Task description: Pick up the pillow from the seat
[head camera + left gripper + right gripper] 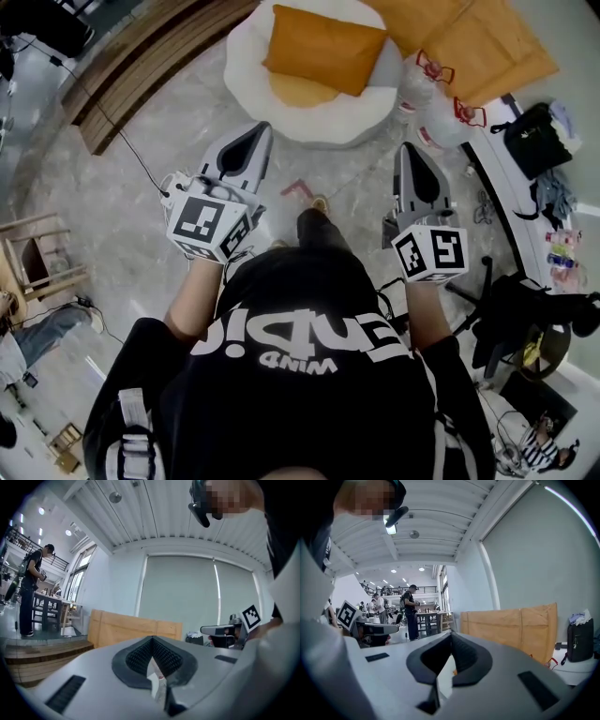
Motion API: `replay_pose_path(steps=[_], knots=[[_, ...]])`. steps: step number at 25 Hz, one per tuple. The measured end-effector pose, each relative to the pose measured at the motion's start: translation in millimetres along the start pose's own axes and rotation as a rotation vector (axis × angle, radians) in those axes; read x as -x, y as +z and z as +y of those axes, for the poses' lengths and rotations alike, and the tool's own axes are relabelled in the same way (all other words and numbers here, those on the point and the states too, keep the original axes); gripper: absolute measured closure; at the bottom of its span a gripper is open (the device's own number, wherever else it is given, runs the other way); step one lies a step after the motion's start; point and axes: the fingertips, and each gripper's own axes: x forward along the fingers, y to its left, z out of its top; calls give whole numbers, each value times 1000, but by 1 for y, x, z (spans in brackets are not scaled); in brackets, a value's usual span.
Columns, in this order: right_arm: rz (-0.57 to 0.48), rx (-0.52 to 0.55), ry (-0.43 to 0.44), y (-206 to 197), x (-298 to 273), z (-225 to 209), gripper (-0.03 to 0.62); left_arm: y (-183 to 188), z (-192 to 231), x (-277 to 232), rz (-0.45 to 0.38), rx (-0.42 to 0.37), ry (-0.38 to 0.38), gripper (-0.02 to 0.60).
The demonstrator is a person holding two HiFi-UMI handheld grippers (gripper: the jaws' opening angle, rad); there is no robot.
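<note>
In the head view an orange pillow (323,49) lies on a round white beanbag seat (314,120), straight ahead on the floor. My left gripper (251,132) and right gripper (410,150) are both held in the air short of the seat, pointing toward it, with nothing in them. In the left gripper view the left gripper (152,659) has its jaws shut together, and the right gripper (226,630) shows at the right. The right gripper (444,663) also has its jaws shut. Neither gripper view shows the pillow.
A large wooden crate (473,39) stands behind the seat, and plastic bags (433,86) lie to the seat's right. Wooden steps (141,66) run along the far left. A black bag (534,139) sits on a white table at right. People (410,610) stand by distant tables.
</note>
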Motion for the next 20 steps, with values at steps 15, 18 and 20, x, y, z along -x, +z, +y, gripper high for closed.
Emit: replay_pose_path(steps=[15,18,20], knots=[[16,-17,66,6,-77,-68,572,12,21,-99,6,-6,51,574],[26,-17,84,5,-87,-80,572,12,22,-111,4,-7,69,574],[28,-13,98,5,-93,-86,572,13,23,-117,-1,-7,83,574]])
